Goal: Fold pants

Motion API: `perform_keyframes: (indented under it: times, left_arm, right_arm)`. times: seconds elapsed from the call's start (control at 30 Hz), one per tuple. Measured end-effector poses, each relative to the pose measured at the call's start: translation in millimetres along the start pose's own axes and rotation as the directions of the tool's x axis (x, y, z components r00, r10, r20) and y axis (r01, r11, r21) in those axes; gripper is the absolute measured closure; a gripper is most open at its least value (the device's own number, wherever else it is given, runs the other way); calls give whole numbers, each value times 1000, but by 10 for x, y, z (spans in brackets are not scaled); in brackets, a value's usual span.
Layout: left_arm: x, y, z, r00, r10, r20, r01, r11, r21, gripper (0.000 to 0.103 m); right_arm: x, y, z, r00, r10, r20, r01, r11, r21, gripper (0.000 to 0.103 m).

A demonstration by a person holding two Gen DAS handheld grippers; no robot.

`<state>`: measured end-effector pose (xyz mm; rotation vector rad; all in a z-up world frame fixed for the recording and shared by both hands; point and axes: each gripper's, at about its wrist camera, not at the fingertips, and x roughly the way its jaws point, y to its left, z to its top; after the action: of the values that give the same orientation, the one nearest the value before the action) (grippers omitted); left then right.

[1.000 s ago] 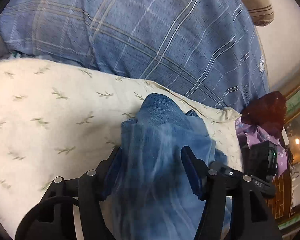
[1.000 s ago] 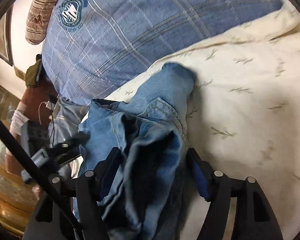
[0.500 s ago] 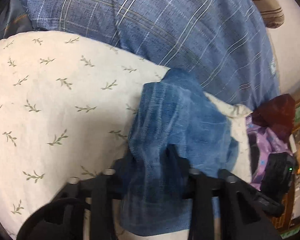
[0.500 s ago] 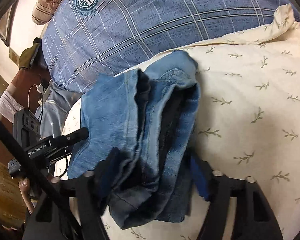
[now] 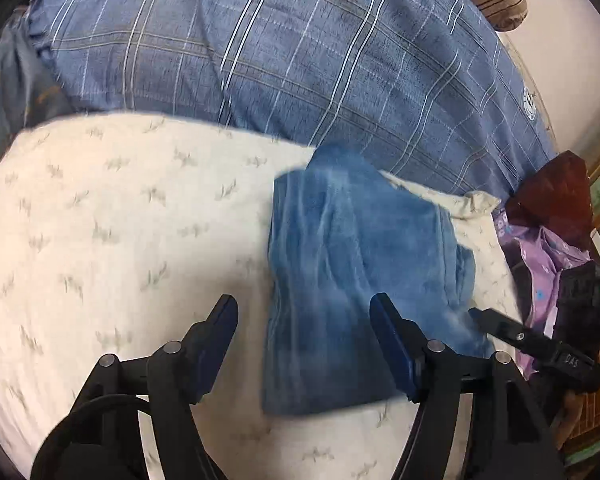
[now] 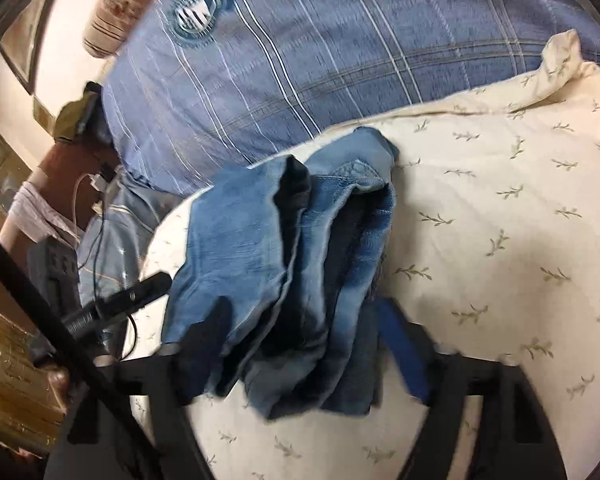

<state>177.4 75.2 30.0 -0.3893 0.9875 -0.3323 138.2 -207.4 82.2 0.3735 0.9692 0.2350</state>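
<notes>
I judge the fold nearly done: the jeans (image 5: 356,280) lie bundled at frame center on the leaf-print bedsheet (image 5: 120,240), and my left claw (image 5: 304,320) and right claw (image 6: 300,344), just opening, grip nothing.

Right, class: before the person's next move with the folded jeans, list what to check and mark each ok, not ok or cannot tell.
1. Left tongs released: ok; just opened, pads clear of the jeans.
2. Right tongs released: ok; jaws just opened, denim between them but not pinched.
3. Jeans rest on the cream leaf-print cover: ok.
4. Fold tidy: not ok; in the right wrist view layers are bunched and edges uneven.
5. Bundle clear of the cover's edge: ok.
6. Underside layers flat: cannot tell.
</notes>
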Motion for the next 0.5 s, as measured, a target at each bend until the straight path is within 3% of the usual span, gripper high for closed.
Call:
perform_keyframes:
  times: [0.13, 0.2, 0.23, 0.3, 0.33, 0.37, 0.5]
  left_arm:
    - [188, -47, -105, 995, -23, -97, 19, 999, -40, 37]
    - [235, -64, -97, 994, -35, -100, 31, 999, -42, 48]
    - [237, -74, -80, 994, -40, -101, 36, 999, -40, 53]
    - [149, -88, -47, 991, -104, -78, 100, 994, -49, 71]
    - [75, -102, -23, 988, -144, -58, 141, 989, -48, 72]
    - [50, -107, -9, 987, -152, -45, 151, 988, -34, 73]
    - [210, -6, -56, 993, -92, -77, 91, 996, -25, 66]
  right_arm:
    - [108, -13, -231, 999, 22, -40, -21, 999, 37, 20]
    - [239, 56, -247, 997, -1, -83, 2, 1000, 11, 23]
    - [266, 101, -255, 995, -57, -83, 55, 998, -26, 31]
    - [239, 147, -266, 993, -89, -73, 85, 995, -59, 44]
    - [186, 152, -259, 994, -86, -61, 83, 995, -55, 56]
    - [114, 189, -240, 995, -89, -45, 85, 994, -70, 62]
    - [175, 157, -269, 992, -109, -62, 103, 990, -97, 64]
